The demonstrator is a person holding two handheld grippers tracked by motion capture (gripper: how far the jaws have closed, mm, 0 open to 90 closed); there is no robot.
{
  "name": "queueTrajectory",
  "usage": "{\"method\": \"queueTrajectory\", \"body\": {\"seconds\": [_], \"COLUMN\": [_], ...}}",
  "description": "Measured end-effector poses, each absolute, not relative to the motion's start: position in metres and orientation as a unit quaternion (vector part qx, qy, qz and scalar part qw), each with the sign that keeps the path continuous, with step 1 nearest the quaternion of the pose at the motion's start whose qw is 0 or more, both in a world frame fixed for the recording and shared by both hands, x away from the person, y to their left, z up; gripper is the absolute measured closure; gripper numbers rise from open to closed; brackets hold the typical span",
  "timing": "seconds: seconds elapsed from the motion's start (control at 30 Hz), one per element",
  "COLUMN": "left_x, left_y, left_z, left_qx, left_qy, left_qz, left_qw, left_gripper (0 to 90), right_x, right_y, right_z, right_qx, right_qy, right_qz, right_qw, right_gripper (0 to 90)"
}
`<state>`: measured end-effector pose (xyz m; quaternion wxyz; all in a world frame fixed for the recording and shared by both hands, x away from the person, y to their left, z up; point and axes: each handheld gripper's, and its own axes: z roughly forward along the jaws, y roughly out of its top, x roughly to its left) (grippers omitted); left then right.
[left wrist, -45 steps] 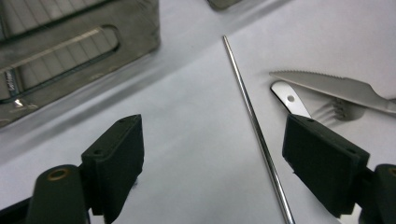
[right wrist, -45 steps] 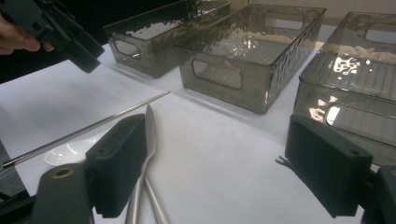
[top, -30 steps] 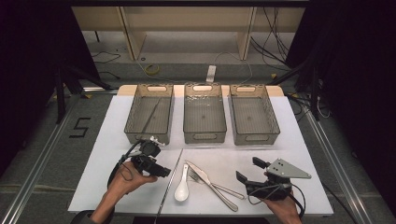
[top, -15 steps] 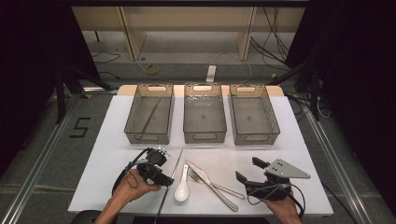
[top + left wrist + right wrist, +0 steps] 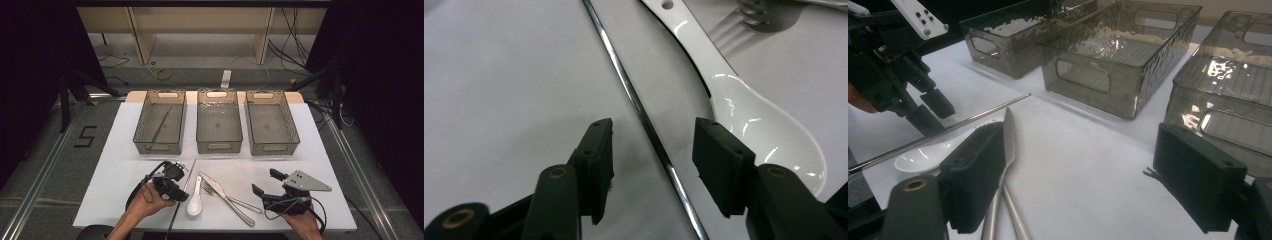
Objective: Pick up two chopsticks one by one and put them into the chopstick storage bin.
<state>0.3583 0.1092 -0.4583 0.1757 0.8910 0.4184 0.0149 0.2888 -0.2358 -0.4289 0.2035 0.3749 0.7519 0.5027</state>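
The left claw (image 5: 649, 165) stands wide open over the thin metal rod (image 5: 634, 100), which lies on the white table (image 5: 120, 175) near its front edge, just beside the white spoon (image 5: 744, 115). The rod passes between the two jaws, and its long axis runs from the front edge toward the trays, so the jaws straddle it across its width. The right claw (image 5: 267, 186), also wide open and empty, waits near the front right corner, well apart from the rod.
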Motion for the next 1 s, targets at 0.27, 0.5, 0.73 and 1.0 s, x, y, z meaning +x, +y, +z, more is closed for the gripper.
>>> {"method": "queueTrajectory", "body": {"seconds": [0.27, 0.5, 0.73, 1.0], "left_x": [0.3592, 0.3610, 0.3618, 0.3628], "left_y": [0.1085, 0.1086, 0.1110, 0.1121], "left_z": [-0.4607, -0.4631, -0.4639, -0.4640], "left_qx": [0.894, 0.895, 0.895, 0.892], "left_qy": [0.415, 0.414, 0.415, 0.421], "left_qz": [0.018, 0.026, 0.034, 0.036], "left_qw": [0.170, 0.163, 0.161, 0.160], "left_gripper": [56.8, 62.7, 72.0, 76.7], "right_x": [0.2888, 0.2889, 0.2892, 0.2897], "right_y": [-0.2355, -0.2353, -0.2351, -0.2352], "right_z": [-0.4292, -0.4295, -0.4298, -0.4302], "right_qx": [0.375, 0.375, 0.375, 0.377], "right_qy": [0.752, 0.753, 0.754, 0.753], "right_qz": [0.502, 0.502, 0.501, 0.500], "right_qw": [0.203, 0.203, 0.201, 0.202], "right_gripper": [22.1, 22.1, 22.1, 22.4]}}
